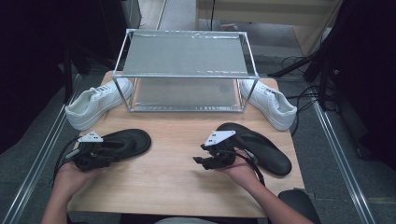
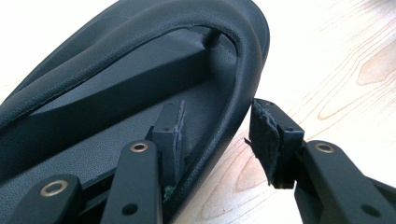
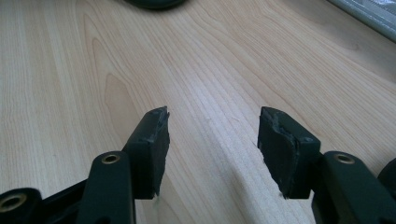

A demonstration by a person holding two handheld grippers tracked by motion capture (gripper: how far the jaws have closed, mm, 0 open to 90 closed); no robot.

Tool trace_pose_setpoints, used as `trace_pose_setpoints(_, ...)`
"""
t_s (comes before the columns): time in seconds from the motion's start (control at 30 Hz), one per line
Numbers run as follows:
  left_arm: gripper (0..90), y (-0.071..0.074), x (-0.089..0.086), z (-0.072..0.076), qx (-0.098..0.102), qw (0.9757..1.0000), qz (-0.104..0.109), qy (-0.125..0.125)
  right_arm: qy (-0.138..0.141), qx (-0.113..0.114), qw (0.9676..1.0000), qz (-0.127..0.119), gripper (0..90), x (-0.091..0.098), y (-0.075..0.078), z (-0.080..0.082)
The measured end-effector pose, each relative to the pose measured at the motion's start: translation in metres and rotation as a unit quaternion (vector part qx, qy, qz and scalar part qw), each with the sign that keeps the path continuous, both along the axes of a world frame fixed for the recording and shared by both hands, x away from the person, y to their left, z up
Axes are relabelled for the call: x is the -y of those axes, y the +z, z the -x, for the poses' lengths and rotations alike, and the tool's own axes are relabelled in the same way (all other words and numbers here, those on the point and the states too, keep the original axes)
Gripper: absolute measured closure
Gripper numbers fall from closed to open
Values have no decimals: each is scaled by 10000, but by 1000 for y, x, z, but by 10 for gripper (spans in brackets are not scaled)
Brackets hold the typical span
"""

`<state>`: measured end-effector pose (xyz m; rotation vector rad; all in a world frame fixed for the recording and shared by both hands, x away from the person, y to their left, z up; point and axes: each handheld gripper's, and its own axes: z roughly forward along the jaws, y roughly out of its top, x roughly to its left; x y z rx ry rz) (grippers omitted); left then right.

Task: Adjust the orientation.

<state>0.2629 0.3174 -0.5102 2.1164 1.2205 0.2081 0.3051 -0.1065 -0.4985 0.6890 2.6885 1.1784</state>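
A black flip-flop [image 1: 126, 142] lies at the table's left, and a second black flip-flop [image 1: 261, 147] lies at the right. My left gripper [image 1: 109, 150] is down at the left sandal. In the left gripper view its jaws [image 2: 219, 140] straddle the sandal's [image 2: 140, 70] raised edge: one pad [image 2: 170, 135] rests inside on the footbed, and the other pad [image 2: 268, 140] stands apart outside, over the wood. My right gripper [image 1: 198, 160] hovers just left of the right sandal and points left. In its own view the right gripper [image 3: 212, 144] is open over bare wood.
A two-shelf metal rack [image 1: 187, 75] stands at the back middle of the wooden table [image 1: 177, 135]. One white sneaker [image 1: 93, 102] lies at the rack's left and another white sneaker [image 1: 271, 102] at its right. Cables trail on the floor to the right.
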Motion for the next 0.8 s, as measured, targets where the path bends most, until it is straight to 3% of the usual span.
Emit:
trace_pose_setpoints(0.2,592,1,2,1,82,9999,-23,-60,7,4,10000,26,441,0,0,1)
trace_pose_setpoints(0.33,692,5,7,1,114,9998,-72,-138,10,9,10000,32,441,0,0,0)
trace_pose_setpoints(0.57,781,12,10,3,262,9996,-90,-67,20,12,10000,51,441,-1,0,1)
trace_pose_setpoints(0.67,803,23,16,4,264,9994,-157,141,15,16,10000,42,441,0,0,1)
trace_pose_setpoints(0.73,799,27,19,5,303,9994,-118,145,12,10,10000,34,440,0,0,1)
trace_pose_setpoints(0.8,799,35,28,8,473,9989,-53,30,-1,-35,10000,-71,440,1,0,0)
